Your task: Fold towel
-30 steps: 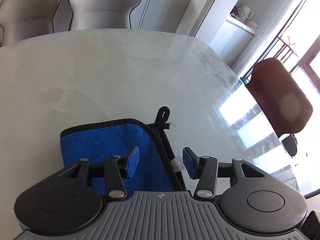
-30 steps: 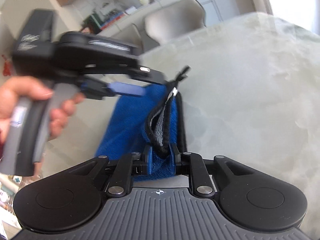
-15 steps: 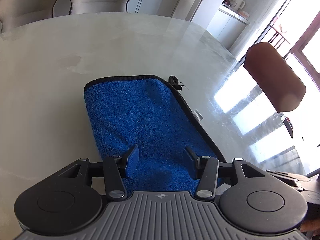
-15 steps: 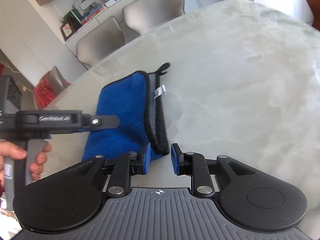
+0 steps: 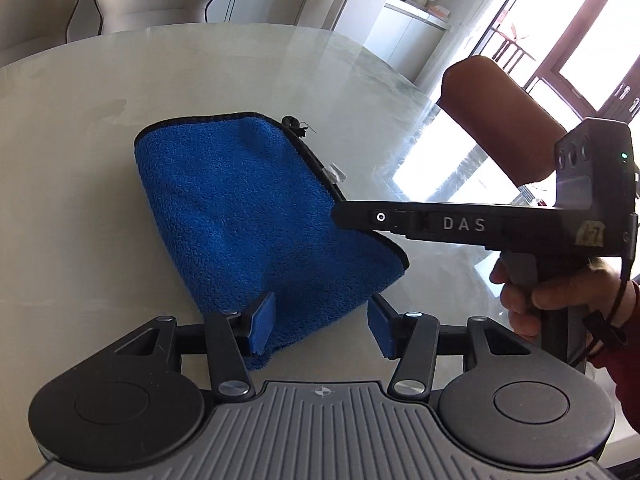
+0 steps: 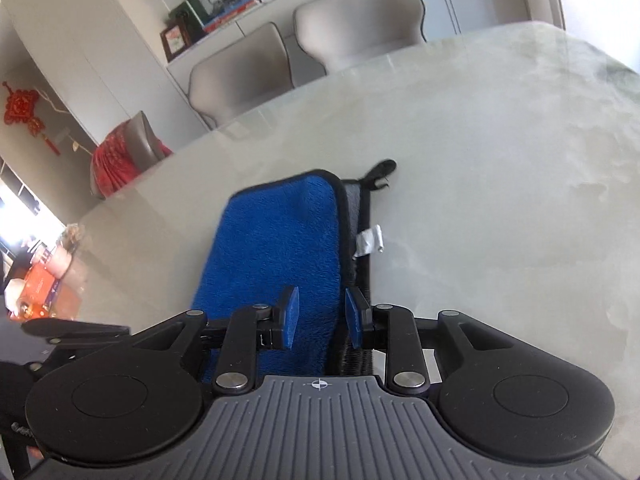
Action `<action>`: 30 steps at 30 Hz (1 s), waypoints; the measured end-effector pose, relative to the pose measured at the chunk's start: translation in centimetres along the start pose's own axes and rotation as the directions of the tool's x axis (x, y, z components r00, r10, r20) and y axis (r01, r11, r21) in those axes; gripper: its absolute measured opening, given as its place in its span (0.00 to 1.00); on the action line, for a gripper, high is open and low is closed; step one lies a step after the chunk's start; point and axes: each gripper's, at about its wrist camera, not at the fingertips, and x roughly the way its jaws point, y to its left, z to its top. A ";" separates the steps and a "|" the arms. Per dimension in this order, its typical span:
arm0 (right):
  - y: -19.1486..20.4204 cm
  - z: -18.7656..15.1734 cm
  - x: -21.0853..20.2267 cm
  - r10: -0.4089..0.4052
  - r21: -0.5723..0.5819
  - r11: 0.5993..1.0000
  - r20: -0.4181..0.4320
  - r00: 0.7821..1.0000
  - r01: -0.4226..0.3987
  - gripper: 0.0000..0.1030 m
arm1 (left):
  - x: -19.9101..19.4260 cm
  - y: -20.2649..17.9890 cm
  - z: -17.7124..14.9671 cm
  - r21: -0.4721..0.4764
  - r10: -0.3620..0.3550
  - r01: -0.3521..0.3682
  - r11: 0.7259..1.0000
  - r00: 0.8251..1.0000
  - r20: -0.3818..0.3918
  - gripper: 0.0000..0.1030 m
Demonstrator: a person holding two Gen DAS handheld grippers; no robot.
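- Your left gripper [image 5: 321, 323] has its jaws spread wide with nothing between them; its blue pads [image 5: 262, 322] sit over the near end of the towel without pinching it.
- Your right gripper [image 6: 322, 317] has its jaws parted by a moderate gap and grips nothing; the black-trimmed edge of the towel runs below that gap, and you cannot tell from its own camera whether the pads touch the cloth.
- From the left wrist view, the right gripper's body [image 5: 472, 226] reaches in from the right, its tip over the towel's right edge, and your right hand [image 5: 560, 300] is wrapped around its handle.
- The blue towel [image 5: 256, 216] lies folded flat on the table [image 5: 100, 240], with the fold along its left side and the black-bound edges stacked along the right.
- In the right wrist view a grey underlayer [image 6: 352, 208] shows beside the blue top layer [image 6: 276, 248], so the edges are not quite flush.
- A black hanging loop [image 6: 382, 170] sticks out at the far right corner and a white label [image 6: 370, 242] pokes out of the right edge, both resting on the table.
- No container is in reach; the towel sits directly on the pale marble-look top.
- Beyond the table stand two pale chairs [image 6: 304, 52], and a brown chair back [image 5: 500, 120] is near the window.
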 end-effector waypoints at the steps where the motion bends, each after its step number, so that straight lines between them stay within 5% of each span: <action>1: -0.3 -0.1 -0.2 0.013 0.019 1.000 0.002 1.000 -0.013 0.21 | -0.3 0.0 0.0 -0.004 0.000 0.000 1.000 1.000 0.002 0.55; 3: -0.8 -0.1 -0.7 0.054 0.043 0.998 0.011 0.998 -0.054 0.10 | -0.5 0.0 0.0 -0.012 -0.003 0.003 1.000 1.000 0.004 0.55; 7: -1.6 -0.2 -1.4 0.070 0.081 0.994 0.040 0.997 -0.073 0.10 | -0.5 0.0 0.2 -0.020 -0.011 0.012 1.000 1.000 0.006 0.55; 12: -2.4 -0.1 -1.2 0.047 0.125 0.991 0.037 0.998 -0.051 0.28 | -0.4 -0.1 0.0 -0.012 -0.008 0.008 1.000 1.000 0.001 0.56; 18: -2.0 0.0 -0.3 0.075 0.107 0.992 -0.010 0.997 -0.074 0.27 | -0.5 -0.1 -0.2 -0.019 -0.009 0.009 1.000 1.000 0.002 0.56; 22: -1.5 0.1 -0.1 0.090 0.090 0.992 -0.020 0.996 -0.088 0.14 | -0.7 -0.1 -0.2 -0.028 -0.011 0.011 1.000 1.000 0.002 0.56; 30: -2.1 -0.4 -2.1 0.075 0.083 0.994 0.012 0.997 -0.076 0.11 | -0.8 0.0 0.5 -0.039 -0.018 0.018 0.999 1.000 0.013 0.57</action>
